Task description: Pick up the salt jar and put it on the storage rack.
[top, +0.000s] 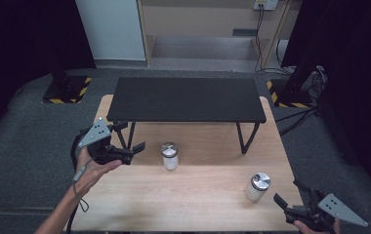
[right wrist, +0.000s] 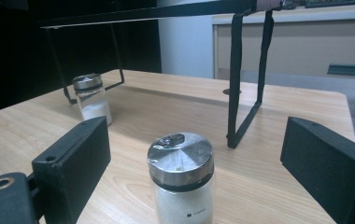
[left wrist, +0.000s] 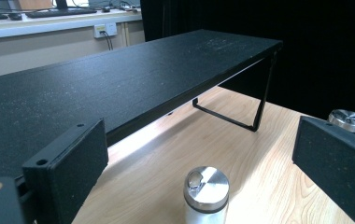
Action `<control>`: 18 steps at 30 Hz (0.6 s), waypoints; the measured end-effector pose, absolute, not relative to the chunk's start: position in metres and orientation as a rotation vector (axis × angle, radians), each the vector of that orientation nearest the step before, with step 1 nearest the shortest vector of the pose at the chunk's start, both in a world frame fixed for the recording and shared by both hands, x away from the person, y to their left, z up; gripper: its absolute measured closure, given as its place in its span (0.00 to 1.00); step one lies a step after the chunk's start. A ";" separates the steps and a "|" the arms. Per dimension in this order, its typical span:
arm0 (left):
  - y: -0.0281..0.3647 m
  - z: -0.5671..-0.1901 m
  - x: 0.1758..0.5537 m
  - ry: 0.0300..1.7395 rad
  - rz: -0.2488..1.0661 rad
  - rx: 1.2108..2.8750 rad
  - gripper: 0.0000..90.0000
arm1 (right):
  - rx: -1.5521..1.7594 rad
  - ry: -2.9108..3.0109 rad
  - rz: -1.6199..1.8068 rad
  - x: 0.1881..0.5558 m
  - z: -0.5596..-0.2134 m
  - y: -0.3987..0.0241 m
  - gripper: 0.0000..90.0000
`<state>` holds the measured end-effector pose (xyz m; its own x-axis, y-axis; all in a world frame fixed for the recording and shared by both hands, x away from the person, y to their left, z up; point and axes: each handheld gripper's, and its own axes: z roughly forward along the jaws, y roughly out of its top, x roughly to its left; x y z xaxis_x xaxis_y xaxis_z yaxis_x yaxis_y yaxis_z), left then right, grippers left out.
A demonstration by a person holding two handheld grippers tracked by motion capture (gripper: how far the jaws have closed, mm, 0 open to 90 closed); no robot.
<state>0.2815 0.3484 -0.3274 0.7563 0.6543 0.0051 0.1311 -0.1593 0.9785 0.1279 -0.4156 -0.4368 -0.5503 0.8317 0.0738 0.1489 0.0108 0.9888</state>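
Grippers open, one short of each salt jar on the pale wooden bench [top: 208,195].

Left gripper [top: 135,148], held in the person's left hand [top: 92,170], has its jaws spread wide with nothing between them; the clear glass jar of white grains with a round silver lid [left wrist: 206,192] stands just ahead of it on the bench, and the long black low shelf on thin metal legs [left wrist: 133,77] rises ahead to its left. Right gripper [top: 287,193] is likewise wide apart and grips nothing; the second clear glass jar of white grains with a silver lid [right wrist: 181,183] stands just in front of its jaws, touching neither, with the first jar well beyond.
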 end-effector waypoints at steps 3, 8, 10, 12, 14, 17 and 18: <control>0.351 -0.329 0.283 0.622 0.508 1.698 0.02 | 0.996 1.731 1.554 0.127 -0.437 -0.413 0.07; 0.358 -0.334 0.288 0.617 0.490 1.696 0.01 | 0.999 1.730 1.544 0.126 -0.436 -0.413 0.07; 0.362 -0.336 0.291 0.617 0.477 1.688 0.01 | 1.000 1.733 1.545 0.127 -0.436 -0.413 0.06; 0.364 -0.336 0.293 0.608 0.467 1.692 0.01 | 1.003 1.736 1.545 0.127 -0.436 -0.413 0.06; 0.365 -0.337 0.295 0.600 0.463 1.700 0.01 | 1.004 1.733 1.545 0.127 -0.437 -0.413 0.06; 0.366 -0.338 0.299 0.587 0.445 1.704 0.01 | 1.007 1.723 1.548 0.127 -0.437 -0.413 0.05; 0.366 -0.338 0.301 0.585 0.437 1.702 0.01 | 1.008 1.721 1.548 0.127 -0.437 -0.413 0.05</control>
